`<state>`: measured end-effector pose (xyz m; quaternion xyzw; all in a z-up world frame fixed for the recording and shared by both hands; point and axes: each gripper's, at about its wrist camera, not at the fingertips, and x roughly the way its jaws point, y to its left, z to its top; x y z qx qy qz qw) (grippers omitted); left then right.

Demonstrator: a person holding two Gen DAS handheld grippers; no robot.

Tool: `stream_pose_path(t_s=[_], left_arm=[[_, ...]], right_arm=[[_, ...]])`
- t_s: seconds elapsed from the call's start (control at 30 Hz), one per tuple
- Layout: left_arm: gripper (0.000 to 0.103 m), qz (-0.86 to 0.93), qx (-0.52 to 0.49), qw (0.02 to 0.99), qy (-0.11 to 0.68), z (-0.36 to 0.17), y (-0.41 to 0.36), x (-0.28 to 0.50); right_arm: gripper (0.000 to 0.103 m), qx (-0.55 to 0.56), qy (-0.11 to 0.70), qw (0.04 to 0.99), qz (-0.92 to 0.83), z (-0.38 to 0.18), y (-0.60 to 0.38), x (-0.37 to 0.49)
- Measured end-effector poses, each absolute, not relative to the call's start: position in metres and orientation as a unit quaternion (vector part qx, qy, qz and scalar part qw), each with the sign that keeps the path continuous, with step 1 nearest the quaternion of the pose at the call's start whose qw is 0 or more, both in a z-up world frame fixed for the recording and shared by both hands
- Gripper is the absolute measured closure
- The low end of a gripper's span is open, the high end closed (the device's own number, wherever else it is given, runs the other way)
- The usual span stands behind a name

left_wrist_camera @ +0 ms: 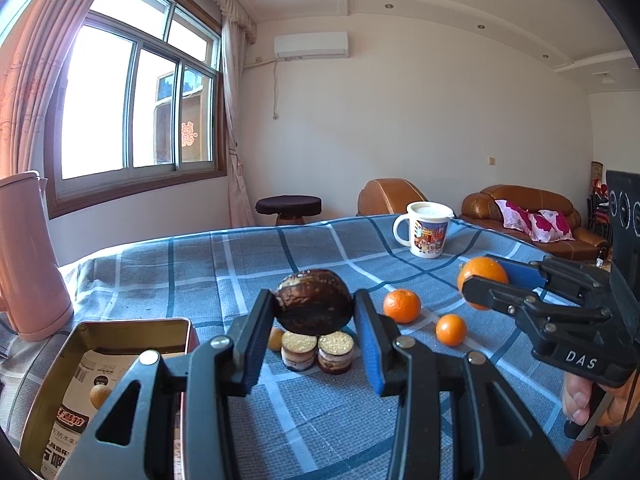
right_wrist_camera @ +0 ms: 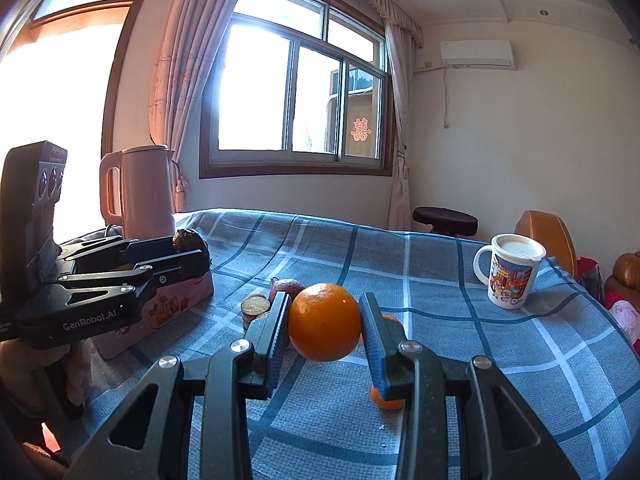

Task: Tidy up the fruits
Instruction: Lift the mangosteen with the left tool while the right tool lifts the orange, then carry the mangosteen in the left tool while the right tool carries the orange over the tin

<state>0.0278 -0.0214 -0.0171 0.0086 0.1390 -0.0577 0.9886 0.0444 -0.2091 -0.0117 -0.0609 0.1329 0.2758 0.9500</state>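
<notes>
Left wrist view first: we see the left gripper (left_wrist_camera: 314, 310) clamped on a dark brown wrinkled fruit (left_wrist_camera: 313, 303), lifted above two small round jars (left_wrist_camera: 318, 351) on the blue checked tablecloth (left_wrist_camera: 200, 264). Just left of that claw lies an open tin box (left_wrist_camera: 132, 330); to its right two small oranges (left_wrist_camera: 402, 305) rest on the cloth, apart from each other. On the right wrist view we find the right gripper (right_wrist_camera: 325, 322) squeezing a large orange (right_wrist_camera: 325, 322) clear of the cloth. Farther back stand a pink kettle (right_wrist_camera: 144, 190) and a lidded cartoon mug (right_wrist_camera: 512, 272).
</notes>
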Motion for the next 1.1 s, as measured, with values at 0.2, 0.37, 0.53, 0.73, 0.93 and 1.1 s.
stream_pose_path(t_s=[0.2, 0.37, 0.53, 0.73, 0.93, 1.1], left_arm=[[0.061, -0.047, 0.007, 0.990, 0.129, -0.016, -0.019, 0.024], [0.061, -0.042, 0.006, 0.991, 0.128, -0.015, -0.018, 0.021], [0.061, -0.041, 0.006, 0.990, 0.131, -0.016, -0.016, 0.018], [0.061, -0.029, 0.007, 0.990, 0.135, -0.016, -0.009, 0.014], [0.061, -0.009, -0.006, 0.989, 0.150, -0.018, 0.010, 0.014], [0.061, 0.012, -0.016, 0.987, 0.157, -0.017, 0.030, 0.012]], right_arm=[[0.066, -0.067, 0.116, 0.953, 0.270, -0.011, -0.209, 0.038], [0.066, -0.084, 0.116, 0.953, 0.267, -0.011, -0.203, 0.036], [0.066, -0.096, 0.121, 0.948, 0.277, -0.012, -0.192, 0.036], [0.066, -0.109, 0.126, 0.942, 0.292, -0.012, -0.174, 0.036], [0.066, -0.122, 0.128, 0.936, 0.305, -0.009, -0.154, 0.036], [0.066, -0.125, 0.130, 0.930, 0.319, -0.007, -0.141, 0.037]])
